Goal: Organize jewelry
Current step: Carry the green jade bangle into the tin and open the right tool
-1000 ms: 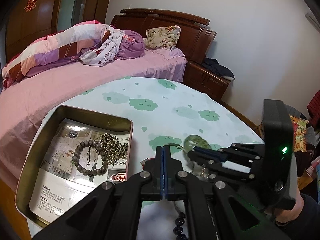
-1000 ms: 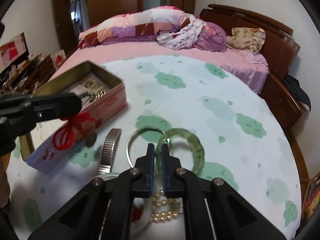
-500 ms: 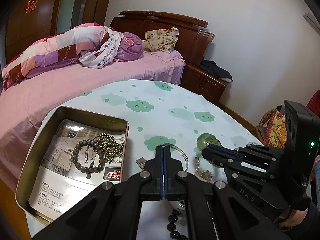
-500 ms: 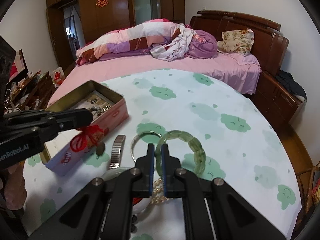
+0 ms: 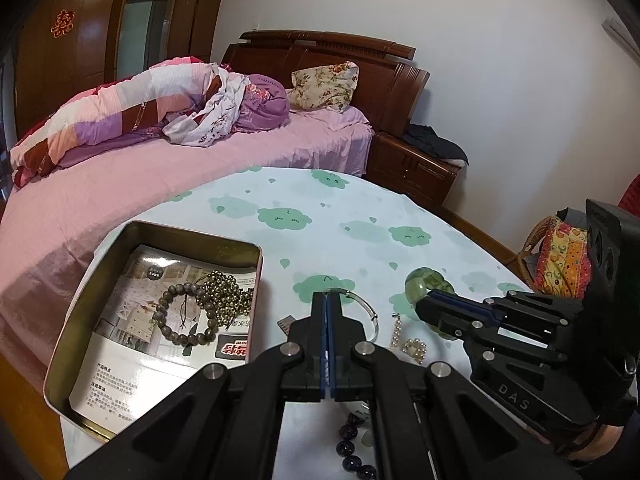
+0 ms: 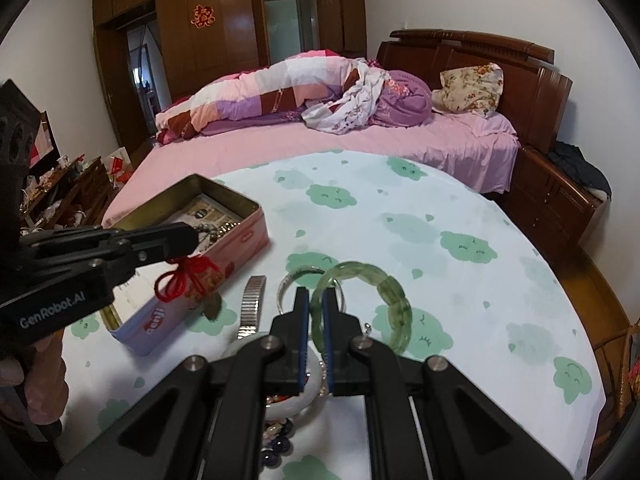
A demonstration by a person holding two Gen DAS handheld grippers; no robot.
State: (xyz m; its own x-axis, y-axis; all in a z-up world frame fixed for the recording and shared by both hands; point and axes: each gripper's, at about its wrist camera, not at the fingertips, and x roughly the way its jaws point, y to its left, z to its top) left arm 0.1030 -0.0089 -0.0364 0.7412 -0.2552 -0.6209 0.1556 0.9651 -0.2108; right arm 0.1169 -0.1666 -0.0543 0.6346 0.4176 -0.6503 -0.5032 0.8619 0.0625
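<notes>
The right gripper (image 5: 430,306) carries raised letters "DAS" on its black body in the left wrist view; the left gripper (image 6: 188,240) bears "GenRobot.AI" in pale print along its side in the right wrist view. A red double-happiness sign (image 6: 202,15) hangs on the brown wardrobe door; the pink tin (image 6: 244,240) shows a white brand word on its front end, too curved to read; the leaflet (image 5: 160,320) inside the tin has Chinese print too small to read.
</notes>
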